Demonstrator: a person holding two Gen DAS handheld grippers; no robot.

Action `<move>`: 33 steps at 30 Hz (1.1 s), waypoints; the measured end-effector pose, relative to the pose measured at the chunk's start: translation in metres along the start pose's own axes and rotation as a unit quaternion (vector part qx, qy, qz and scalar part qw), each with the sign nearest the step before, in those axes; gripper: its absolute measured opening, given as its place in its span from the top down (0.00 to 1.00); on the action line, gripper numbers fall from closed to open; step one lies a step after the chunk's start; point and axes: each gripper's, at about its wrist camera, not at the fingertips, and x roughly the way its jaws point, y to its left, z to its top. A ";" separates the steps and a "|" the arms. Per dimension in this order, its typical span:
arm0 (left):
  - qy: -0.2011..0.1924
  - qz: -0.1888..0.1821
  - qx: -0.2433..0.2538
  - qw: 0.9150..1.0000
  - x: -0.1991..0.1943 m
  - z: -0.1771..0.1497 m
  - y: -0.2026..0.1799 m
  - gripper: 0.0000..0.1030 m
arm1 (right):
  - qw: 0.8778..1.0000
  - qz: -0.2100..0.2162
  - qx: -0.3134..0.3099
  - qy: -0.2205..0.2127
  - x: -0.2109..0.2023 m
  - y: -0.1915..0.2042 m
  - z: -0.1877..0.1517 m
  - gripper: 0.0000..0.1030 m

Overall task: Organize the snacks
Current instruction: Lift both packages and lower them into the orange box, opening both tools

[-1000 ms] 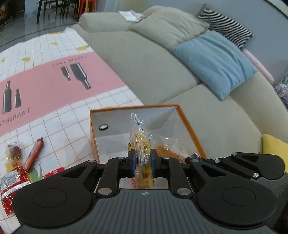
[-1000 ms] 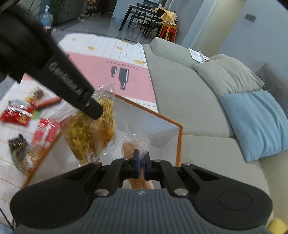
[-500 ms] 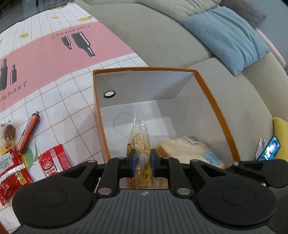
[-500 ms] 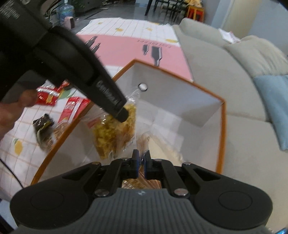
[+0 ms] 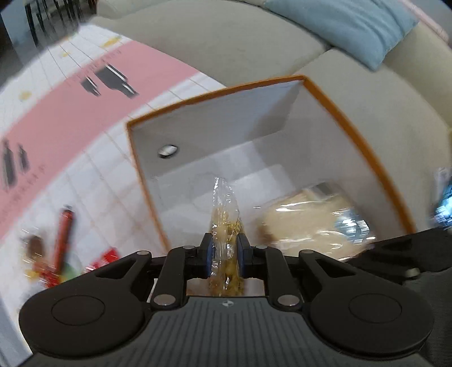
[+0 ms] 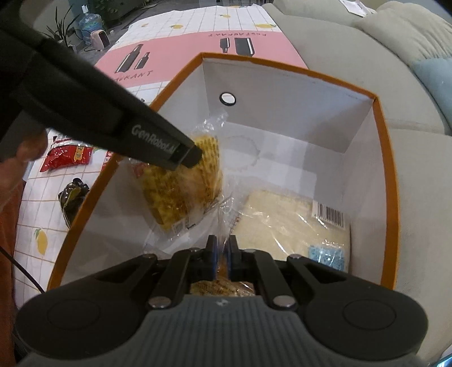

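The left tongs (image 5: 223, 252) are clamped on a clear bag of yellow, ring-shaped snacks (image 5: 225, 225); its crimped plastic top sticks up ahead of the blue pads (image 5: 208, 251). From the right wrist view the same bag (image 6: 180, 180) hangs from the tip of the left tongs (image 6: 192, 154), inside the box and against its left wall, with a printed label at its lower edge.

The right tongs (image 6: 221, 254) are nearly closed, pinching a thin fold of clear wrapper (image 6: 226, 223) that belongs to a brown snack (image 6: 214, 288) showing just beneath them. Ahead and right of these tongs, a flat pale pack (image 6: 285, 223) with a barcode sticker and a blue patch lies on the floor of the box.

The box (image 6: 380, 146) is orange outside, white inside, with a round hole in its far wall. It stands on the table (image 6: 180, 19), whose cloth is a white grid with a pink band and bottle prints.

The left tongs reach in slanting from the upper left, held by a hand (image 6: 26, 152) at the frame's left edge. The right tongs point downward into the near end of the box.

Left of the box, a red packet (image 6: 67, 155) and a dark packet (image 6: 72, 194) lie on the cloth. The left wrist view is blurred.
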 end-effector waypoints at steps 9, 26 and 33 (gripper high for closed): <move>0.034 -0.178 -0.143 0.973 0.003 0.001 0.036 0.96 | 1.000 0.010 0.014 -0.001 -0.001 -0.010 -0.002 0.93; 0.009 -0.071 -0.033 0.997 -0.007 -0.011 0.005 0.58 | 0.999 0.017 0.010 -0.037 -0.030 0.004 -0.001 0.69; -0.057 -0.032 -0.042 0.997 -0.055 -0.030 0.023 0.52 | 0.994 0.054 0.069 -0.058 -0.031 -0.002 0.007 0.68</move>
